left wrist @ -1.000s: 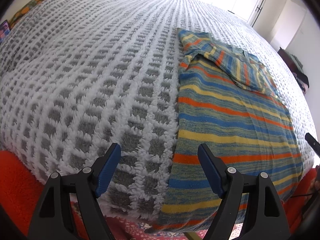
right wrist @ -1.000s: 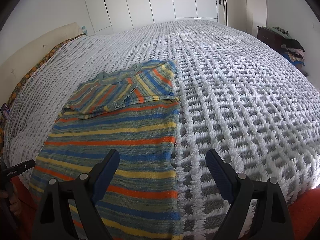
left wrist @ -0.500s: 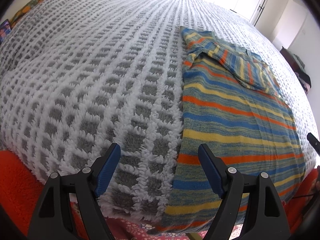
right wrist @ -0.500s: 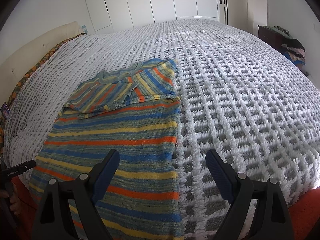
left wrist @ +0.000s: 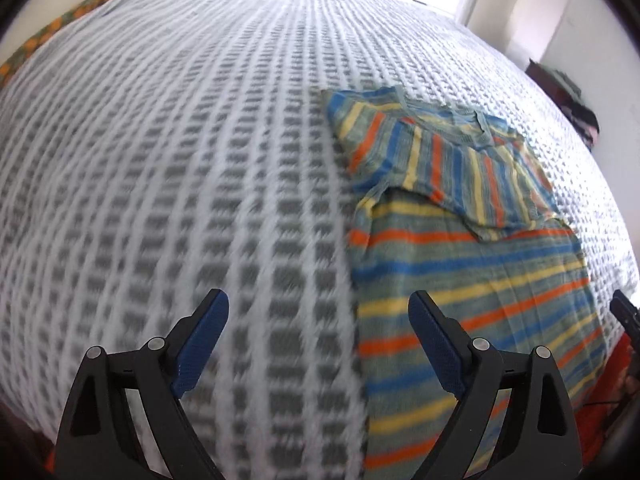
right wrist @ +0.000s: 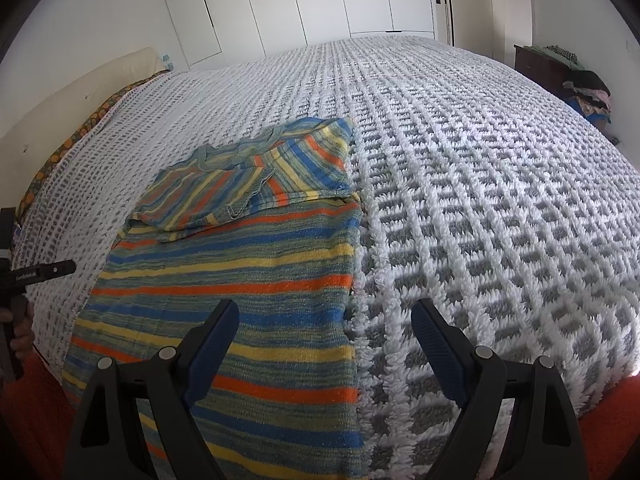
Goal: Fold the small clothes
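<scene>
Knitwear is lying flat on the white-and-grey waffle bedspread (right wrist: 480,200): a striped sweater (right wrist: 248,292) in blue, yellow, orange and grey-green, its long axis running from the near bed edge at six o'clock toward the neckline at twelve in the right wrist view. Its sleeves are sitting folded across the chest, so their stripes are running lengthwise against the crosswise stripes of the body. In the left wrist view the sweater (left wrist: 472,280) is occupying the three-o'clock half, and that picture is blurring. The left gripper (left wrist: 318,326) is hanging above the bedspread just beside the sweater's edge, its jaws having just been opening wider, nothing between them. The right gripper (right wrist: 324,330) is hovering over the sweater's right edge with jaws spread wide and empty. At nine o'clock in the right wrist view a black bar is carrying small white lettering, too small to read. At two o'clock a dark dresser (right wrist: 540,66) is holding piled clothes.
</scene>
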`<state>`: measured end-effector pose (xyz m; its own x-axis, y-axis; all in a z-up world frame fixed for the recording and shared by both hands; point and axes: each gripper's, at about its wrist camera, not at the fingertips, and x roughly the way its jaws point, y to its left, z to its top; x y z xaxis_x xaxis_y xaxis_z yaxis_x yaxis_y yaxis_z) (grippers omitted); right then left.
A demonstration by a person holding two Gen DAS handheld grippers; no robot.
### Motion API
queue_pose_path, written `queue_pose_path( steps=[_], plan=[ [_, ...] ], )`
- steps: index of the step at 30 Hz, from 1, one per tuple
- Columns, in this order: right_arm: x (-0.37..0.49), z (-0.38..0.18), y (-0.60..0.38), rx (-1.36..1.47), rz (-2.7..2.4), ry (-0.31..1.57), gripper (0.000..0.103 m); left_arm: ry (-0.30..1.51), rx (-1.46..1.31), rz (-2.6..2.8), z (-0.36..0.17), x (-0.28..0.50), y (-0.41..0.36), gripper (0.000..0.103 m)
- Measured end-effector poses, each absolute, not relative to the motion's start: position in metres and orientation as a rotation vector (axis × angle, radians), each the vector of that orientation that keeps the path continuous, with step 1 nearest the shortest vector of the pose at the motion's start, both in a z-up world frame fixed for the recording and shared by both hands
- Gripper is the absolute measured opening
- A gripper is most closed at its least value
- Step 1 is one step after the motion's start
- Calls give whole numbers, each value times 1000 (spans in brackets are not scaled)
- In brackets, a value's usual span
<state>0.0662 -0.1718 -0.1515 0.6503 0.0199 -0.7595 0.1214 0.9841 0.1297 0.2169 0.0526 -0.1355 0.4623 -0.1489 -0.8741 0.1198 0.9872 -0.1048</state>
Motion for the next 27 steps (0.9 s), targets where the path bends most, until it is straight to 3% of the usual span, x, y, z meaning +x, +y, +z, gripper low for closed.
queue_pose_path(
  steps=[7,9,10,13,27],
  plan=[
    [70,-155,-181,208,-64,875,87,1098,161,-64,-163,292,-1,92],
    [70,-153,-184,215,-67,869,87,1121,149,65,-174,305,11,80],
    [70,-153,-185,219,-70,866,87,1136,100,101,-177,309,22,80],
    [70,-153,-189,239,-74,865,87,1149,-97,115,-180,303,53,80],
    [68,-143,-211,359,-80,859,87,1189,-122,-62,-154,211,66,86]
  ],
)
